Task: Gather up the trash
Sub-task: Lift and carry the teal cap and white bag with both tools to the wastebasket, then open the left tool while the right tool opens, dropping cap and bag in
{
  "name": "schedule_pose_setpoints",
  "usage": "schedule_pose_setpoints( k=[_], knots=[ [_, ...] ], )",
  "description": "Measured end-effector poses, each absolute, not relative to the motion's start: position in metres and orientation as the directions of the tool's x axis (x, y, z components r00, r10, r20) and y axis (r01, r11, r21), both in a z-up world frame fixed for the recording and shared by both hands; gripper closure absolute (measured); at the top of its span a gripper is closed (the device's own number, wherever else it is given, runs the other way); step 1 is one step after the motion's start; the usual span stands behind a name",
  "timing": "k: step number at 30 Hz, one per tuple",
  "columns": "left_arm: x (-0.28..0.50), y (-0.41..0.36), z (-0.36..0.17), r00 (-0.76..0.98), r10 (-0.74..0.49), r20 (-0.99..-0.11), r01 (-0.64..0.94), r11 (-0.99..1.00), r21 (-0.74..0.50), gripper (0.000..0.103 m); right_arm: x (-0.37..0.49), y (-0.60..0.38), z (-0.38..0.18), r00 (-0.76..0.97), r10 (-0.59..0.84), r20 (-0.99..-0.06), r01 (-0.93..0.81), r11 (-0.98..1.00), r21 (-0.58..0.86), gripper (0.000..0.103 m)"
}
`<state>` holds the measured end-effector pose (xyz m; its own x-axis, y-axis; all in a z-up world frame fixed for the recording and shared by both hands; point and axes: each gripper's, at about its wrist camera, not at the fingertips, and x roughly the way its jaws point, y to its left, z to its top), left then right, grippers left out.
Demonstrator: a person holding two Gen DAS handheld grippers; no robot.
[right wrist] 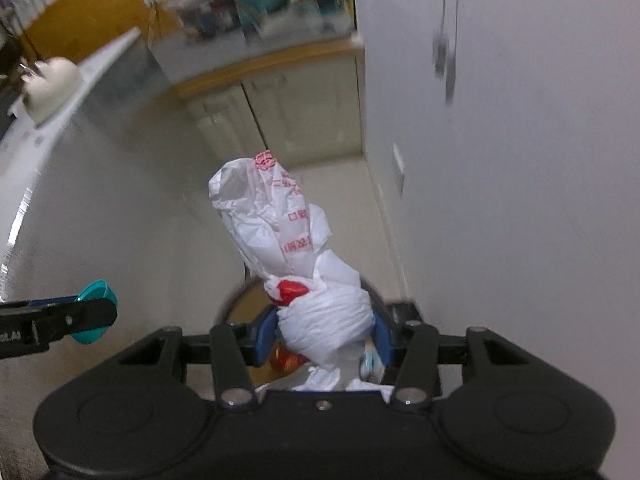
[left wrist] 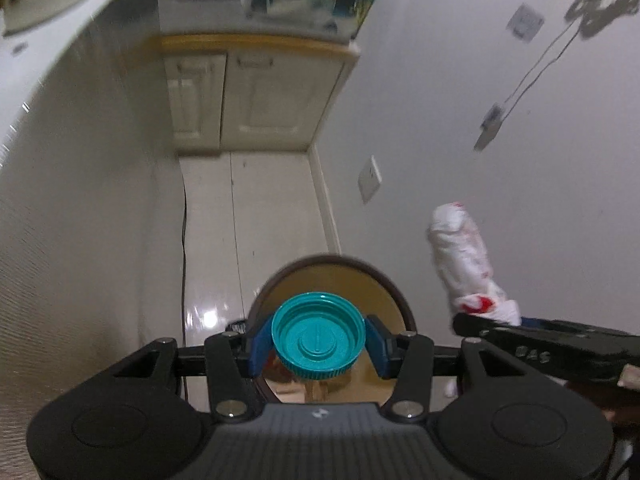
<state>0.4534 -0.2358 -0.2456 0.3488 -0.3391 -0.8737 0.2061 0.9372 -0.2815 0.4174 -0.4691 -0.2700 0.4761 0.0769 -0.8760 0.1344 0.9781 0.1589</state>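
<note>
Two grippers hang over the brown bin [left wrist: 394, 294], ready to drop trash: left gripper [left wrist: 318, 346] clamped on the teal lid [left wrist: 318, 338] above its opening, right gripper [right wrist: 324, 338] pinching the knotted plastic bag [right wrist: 320, 320] at the bin's rim

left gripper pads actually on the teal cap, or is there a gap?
Touching. The left wrist view shows the teal cap pinched between both blue pads of the left gripper, no gap on either side, above the brown bin.

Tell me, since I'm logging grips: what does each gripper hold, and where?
Left gripper: teal lid, pinched across its rim. Right gripper: white plastic bag, squeezed at its bunched lower end.
</note>
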Motion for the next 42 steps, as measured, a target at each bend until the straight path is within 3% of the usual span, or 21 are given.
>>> schedule_pose_setpoints(
  k=[10,16,26,29,42],
  knots=[
    [0.471,-0.246,-0.304,0.228,-0.291,-0.929,0.208,0.947,-0.246,0.053,0.436,-0.457,-0.353,0.355,0.198,-0.914,0.14,0.955,0.262,0.052],
    [0.481,-0.264,-0.344,0.144,-0.354,-0.924,0.219,0.922,-0.319,0.053,0.452,-0.464,-0.379,0.335,0.184,-0.924,0.179,0.95,0.254,0.052],
    [0.472,-0.3,-0.411,-0.017,-0.281,-0.96,0.4,0.878,-0.264,0.052,0.468,-0.475,-0.402,0.271,0.185,-0.945,0.192,0.951,0.241,0.052],
    [0.471,-0.3,-0.416,-0.012,-0.268,-0.963,0.421,0.873,-0.248,0.029,0.472,-0.472,-0.412,0.24,0.193,-0.951,0.178,0.955,0.239,0.052],
    [0.462,-0.283,-0.42,-0.011,-0.275,-0.961,0.4,0.88,-0.256,0.028,0.491,-0.456,-0.442,0.182,0.223,-0.958,0.18,0.95,0.256,0.05]
  ],
)
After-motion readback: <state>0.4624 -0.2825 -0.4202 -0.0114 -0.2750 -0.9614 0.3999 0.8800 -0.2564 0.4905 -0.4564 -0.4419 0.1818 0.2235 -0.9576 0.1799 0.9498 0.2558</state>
